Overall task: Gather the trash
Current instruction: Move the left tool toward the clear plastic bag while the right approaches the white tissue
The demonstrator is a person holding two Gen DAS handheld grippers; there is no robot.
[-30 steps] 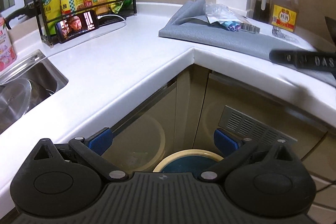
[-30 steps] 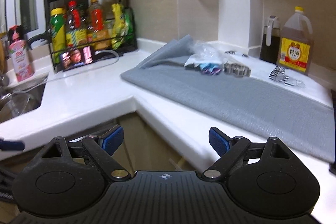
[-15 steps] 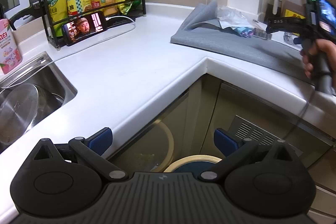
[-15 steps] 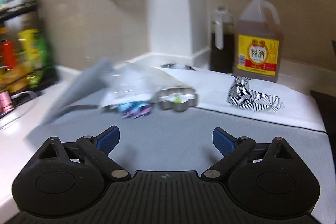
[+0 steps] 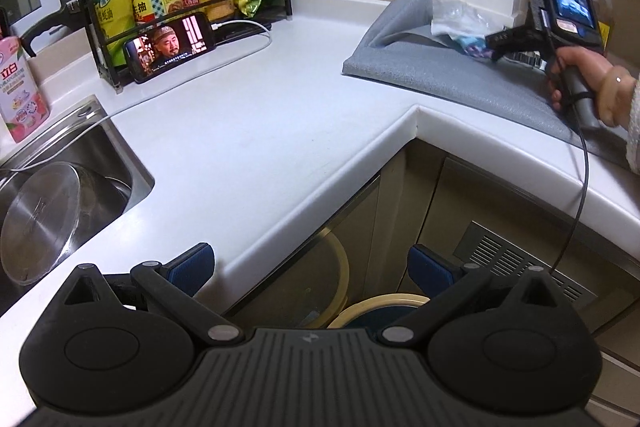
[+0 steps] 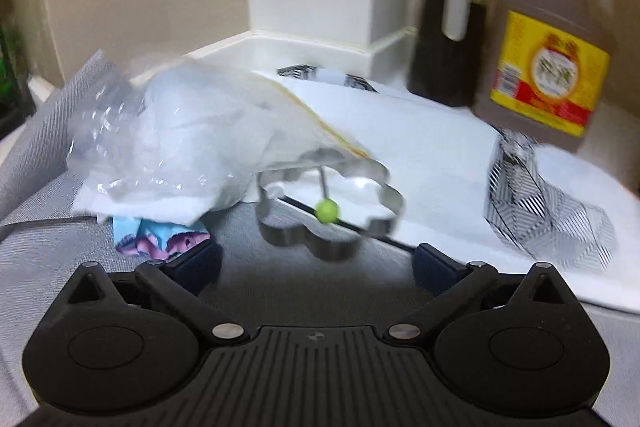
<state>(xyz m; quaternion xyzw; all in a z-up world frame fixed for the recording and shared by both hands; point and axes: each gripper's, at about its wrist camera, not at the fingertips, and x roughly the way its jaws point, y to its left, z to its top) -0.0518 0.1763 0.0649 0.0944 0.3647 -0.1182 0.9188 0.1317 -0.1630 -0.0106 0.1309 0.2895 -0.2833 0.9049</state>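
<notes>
Bare grey mat (image 6: 280, 291) ahead; metal mould (image 6: 332, 207) beside crumpled trash (image 6: 168, 147).

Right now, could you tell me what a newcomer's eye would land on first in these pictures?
Probably the crumpled clear plastic bag on the grey mat, ahead and left of the open right gripper, with a metal flower-shaped ring beside it. Next, the lit phone propped against the bottle rack on the white counter.

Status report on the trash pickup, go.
Right gripper open, jaws just widened, nothing between them. Crumpled plastic bag ahead on grey mat. Metal cookie cutter beside it. Left gripper open, empty.
</notes>
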